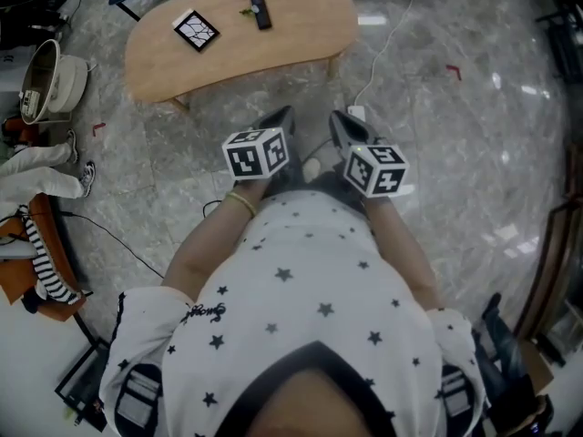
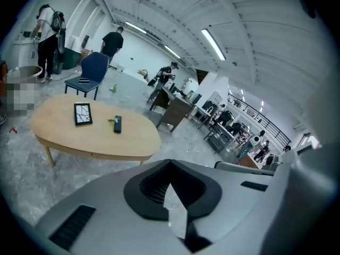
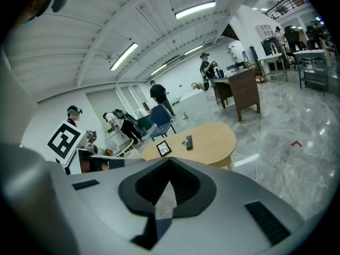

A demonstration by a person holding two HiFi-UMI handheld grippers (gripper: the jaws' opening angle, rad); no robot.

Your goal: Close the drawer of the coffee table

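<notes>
Coffee table, oval, pale wood, long axis across the head view, right end angled slightly farther off. Ahead of both tongs and well apart from them, with grey floor between. Left gripper and right gripper side by side, each clamped shut on nothing, tips toward the table. Cursive print on shirt sleeve too small to read.
</notes>
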